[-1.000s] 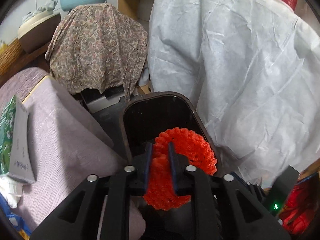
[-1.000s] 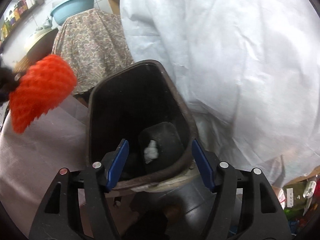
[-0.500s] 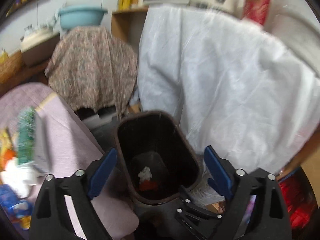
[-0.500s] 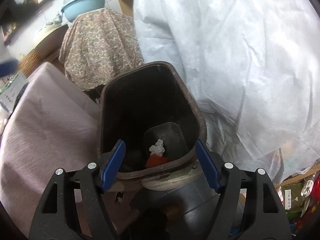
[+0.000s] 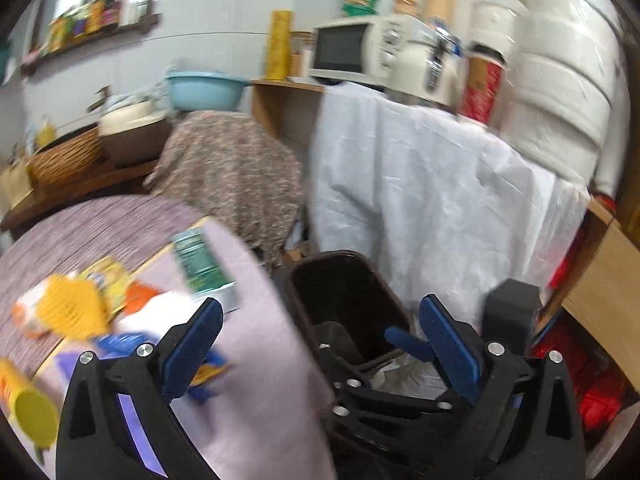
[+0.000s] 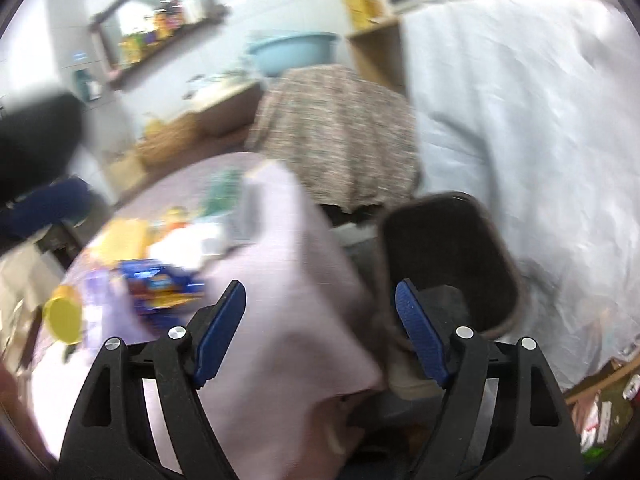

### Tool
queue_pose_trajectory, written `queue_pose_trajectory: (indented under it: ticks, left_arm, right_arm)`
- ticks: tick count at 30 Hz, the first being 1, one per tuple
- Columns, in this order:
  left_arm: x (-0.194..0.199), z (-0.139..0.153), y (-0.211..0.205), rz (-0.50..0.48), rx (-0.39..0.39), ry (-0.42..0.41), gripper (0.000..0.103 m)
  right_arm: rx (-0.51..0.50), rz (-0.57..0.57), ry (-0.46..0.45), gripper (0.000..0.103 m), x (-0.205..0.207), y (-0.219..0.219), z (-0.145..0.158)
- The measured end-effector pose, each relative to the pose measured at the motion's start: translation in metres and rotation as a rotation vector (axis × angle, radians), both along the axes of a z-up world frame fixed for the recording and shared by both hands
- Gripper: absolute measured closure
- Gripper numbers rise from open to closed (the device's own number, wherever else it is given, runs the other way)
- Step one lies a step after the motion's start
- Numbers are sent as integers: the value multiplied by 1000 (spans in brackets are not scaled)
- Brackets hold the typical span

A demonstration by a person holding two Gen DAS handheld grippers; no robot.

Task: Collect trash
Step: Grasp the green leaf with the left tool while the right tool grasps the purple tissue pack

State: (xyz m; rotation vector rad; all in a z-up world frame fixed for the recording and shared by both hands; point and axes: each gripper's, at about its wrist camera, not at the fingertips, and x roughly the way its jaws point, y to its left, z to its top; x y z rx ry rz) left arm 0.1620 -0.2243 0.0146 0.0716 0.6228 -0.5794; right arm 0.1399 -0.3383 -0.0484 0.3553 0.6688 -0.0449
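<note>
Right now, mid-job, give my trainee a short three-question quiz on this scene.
1. True or false: the left gripper has a piece of trash between its fingers.
2. What stands beside the table, below the white sheet? A) dark bin B) blue basin C) wicker basket
3. Fill in: the trash left to collect lies on the ____.

Key:
1. False. Nothing is between them; both the left gripper and the right gripper are opening and empty.
2. A, the dark bin.
3. Table; blurred wrappers and a yellow-capped container lie there.

Mauve-clothed table (image 5: 256, 360): green box (image 5: 202, 268), yellow wrapper (image 5: 72, 312), blue packet (image 6: 160, 280).
</note>
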Motion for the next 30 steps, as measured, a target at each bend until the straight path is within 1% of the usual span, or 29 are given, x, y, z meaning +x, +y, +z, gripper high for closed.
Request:
queue_pose_trajectory:
  ticks: [2,5,9,11,13,16,19,22,23,26,28,29,30]
  left_arm:
    - [-2,0,30,48,-15,2,6]
    - [-2,1,70,131,-18,-3,6]
    - [0,3,130,243,-33,-7,6]
    - [1,2,157,310,-38,-6,7]
    - [2,1,183,366,-50,6,11]
    - [-2,-1,211,410,-59,11,13]
    - [-8,-6,239,457,-49,11,14]
    - [-15,-14,271,502,-46,28,16]
    - [-18,-18,281,512,-46,35,17]
    - [-26,-32,305,531,-39,78,22]
    - [-30,-42,315,534,-19,101,28]
    - [-31,-47,319,530,-11,112,30]
    - [-31,-52,322,522,-1,126,35]
  right_arm:
    - [8,46,-19,26,-2,19,9]
    - [15,117,-31,26,1,50,19]
    - [21,188,-36,26,-1,84,25]
    - [18,217,-19,26,3,100,25]
    - [24,237,0,26,4,112,22]
    - [22,264,15,26,6,130,18]
    - [-13,276,35,26,10,150,14]
    - [-55,259,59,26,15,159,7]
    - [-57,257,63,27,15,158,5]
    - [-73,248,81,36,19,162,-1]
    - [-88,245,89,44,20,164,-5]
    - [-85,247,93,53,20,164,-6]
    - [-87,243,100,60,21,165,-9]
